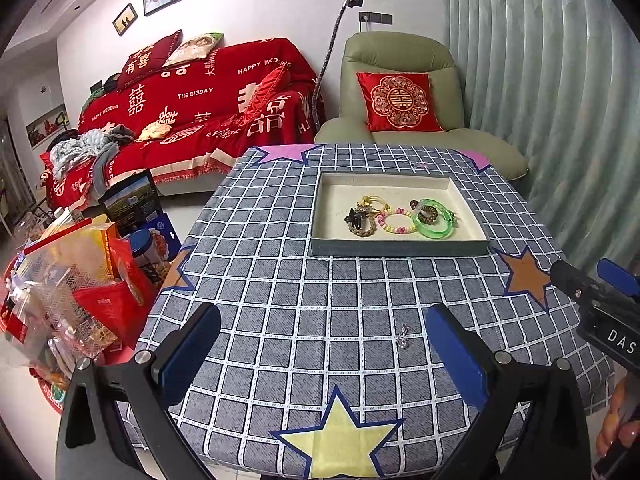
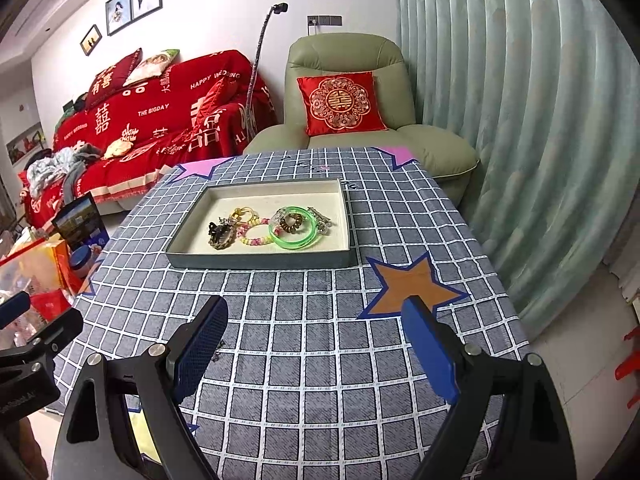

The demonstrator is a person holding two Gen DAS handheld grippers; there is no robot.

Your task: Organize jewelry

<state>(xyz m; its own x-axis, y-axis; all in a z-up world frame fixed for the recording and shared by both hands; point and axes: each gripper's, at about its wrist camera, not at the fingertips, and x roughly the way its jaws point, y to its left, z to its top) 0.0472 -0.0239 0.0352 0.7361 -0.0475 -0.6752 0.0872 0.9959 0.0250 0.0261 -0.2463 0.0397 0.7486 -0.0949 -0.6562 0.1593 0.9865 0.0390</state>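
A grey tray [image 1: 400, 249] with a cream lining stands on the far half of the checked tablecloth; it also shows in the right wrist view [image 2: 260, 260]. In it lie a green bangle [image 1: 435, 229], a pastel bead bracelet [image 1: 394, 220], a black hair claw [image 1: 356, 218] and yellow hair ties [image 1: 374, 200]. A small silvery jewelry piece [image 1: 403, 336] lies loose on the cloth between my left gripper's fingers, near the right one. My left gripper [image 1: 323, 334] is open and empty. My right gripper [image 2: 316, 330] is open and empty; the loose piece [image 2: 218, 354] peeks out by its left finger.
The table [image 1: 280, 360] has star patches. Bags and boxes [image 1: 80, 280] are piled at its left. A red-covered sofa [image 1: 192, 108] and a green armchair [image 1: 400, 92] stand behind. Curtains [image 2: 520, 120] hang at the right. The right gripper's body [image 1: 600, 312] shows at the right edge.
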